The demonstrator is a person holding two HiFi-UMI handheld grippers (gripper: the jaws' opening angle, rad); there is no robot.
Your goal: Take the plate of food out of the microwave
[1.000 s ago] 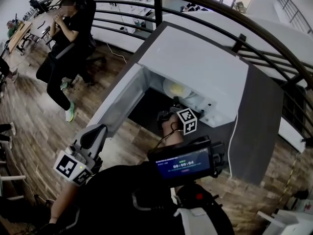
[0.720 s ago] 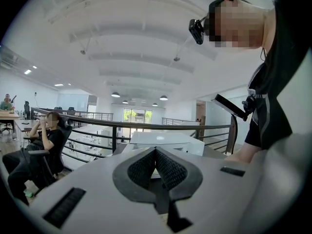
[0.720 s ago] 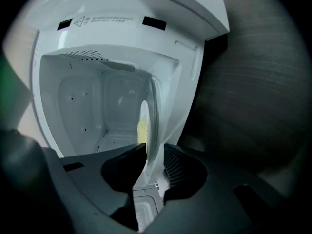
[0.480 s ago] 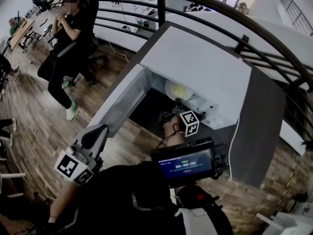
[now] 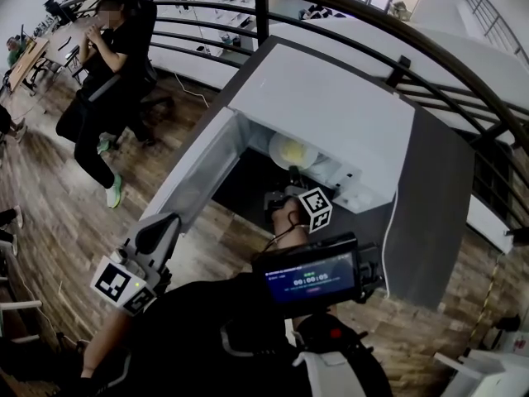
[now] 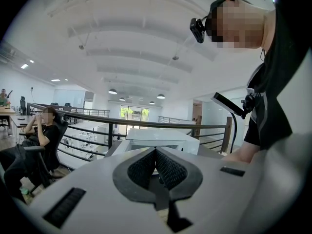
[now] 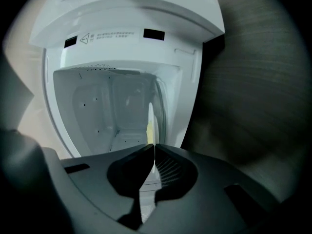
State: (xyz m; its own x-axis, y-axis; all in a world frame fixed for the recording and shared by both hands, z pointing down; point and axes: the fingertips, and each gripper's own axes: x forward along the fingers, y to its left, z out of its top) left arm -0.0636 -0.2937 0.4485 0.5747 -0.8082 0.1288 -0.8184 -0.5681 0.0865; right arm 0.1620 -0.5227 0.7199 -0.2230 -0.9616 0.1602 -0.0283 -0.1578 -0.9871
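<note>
The plate of food (image 5: 291, 150) lies inside the open microwave (image 5: 322, 106), a white plate with something pale yellow on it, just within the mouth of the cavity. A curved dark railing (image 5: 372, 11) arcs across the far side, above a wood floor (image 5: 58, 213). A long dark grey table (image 5: 430, 213) bears the white microwave, whose door (image 5: 194, 172) swings wide to the left. A seated person in black (image 5: 103, 81) is well apart, beyond the table at the upper left. The right gripper (image 5: 291, 174) reaches into the cavity and meets the plate's near rim. In the right gripper view the microwave (image 7: 122, 33) fills the frame on its side, and the plate (image 7: 150, 126) shows edge-on as a thin pale sliver running straight between the 2 jaws of the right gripper (image 7: 154, 152), which are closing onto that rim with almost no gap left. The left gripper (image 5: 161, 226) hangs low beside the door, away from the microwave; in its own view the left gripper (image 6: 155, 151) has its ribbed pads meeting tip to tip with nothing between them. A small lit screen (image 5: 310, 273) sits at the person's chest.
</note>
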